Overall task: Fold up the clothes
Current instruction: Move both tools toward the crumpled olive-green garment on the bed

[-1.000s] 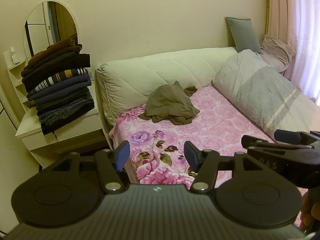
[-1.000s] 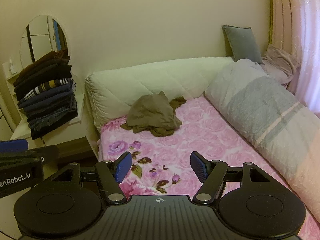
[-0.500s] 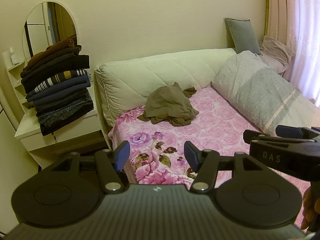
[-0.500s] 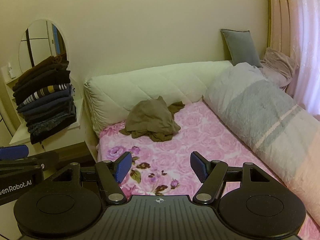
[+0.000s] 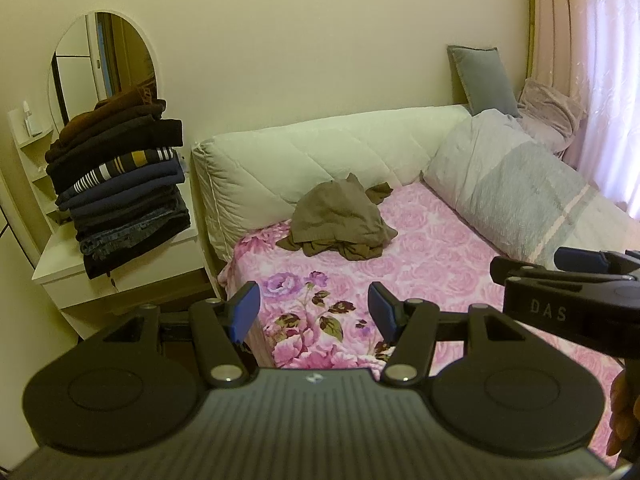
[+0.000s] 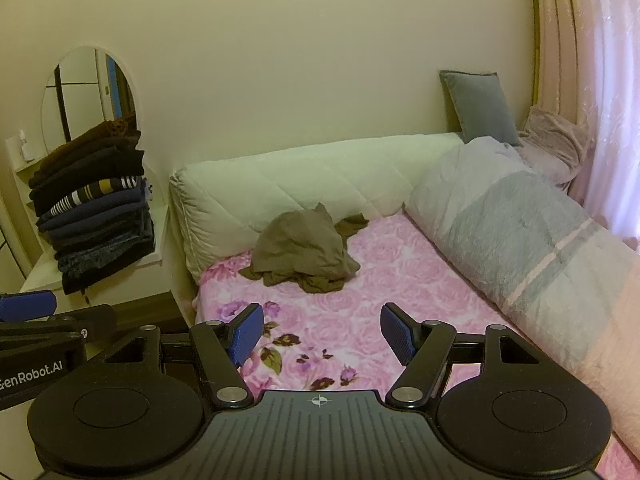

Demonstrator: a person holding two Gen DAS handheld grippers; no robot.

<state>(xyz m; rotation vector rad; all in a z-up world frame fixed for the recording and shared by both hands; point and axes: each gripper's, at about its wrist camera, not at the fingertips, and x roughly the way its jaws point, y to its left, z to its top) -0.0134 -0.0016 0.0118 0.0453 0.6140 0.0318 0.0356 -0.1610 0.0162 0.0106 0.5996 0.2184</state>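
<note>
Lying crumpled on the pink flowered bedspread (image 5: pixel 420 264) near the headboard (image 5: pixel 320 152), the brown garment (image 5: pixel 340 216) is faced by the left gripper (image 5: pixel 312 312) and right gripper (image 6: pixel 322 334), both held empty with jaws apart, presumably readied for a reach.

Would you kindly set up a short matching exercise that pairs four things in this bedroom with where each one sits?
Things:
1. brown garment
2. stack of folded clothes
3. grey cushion
4. rolled duvet

Places:
A. upright against the wall, behind the headboard's corner
B. crumpled on the floral sheet, near the headboard
C. along the curtain side of the bed
D. on the white dresser, in front of the mirror

Pairs: 1-B, 2-D, 3-A, 4-C
</note>
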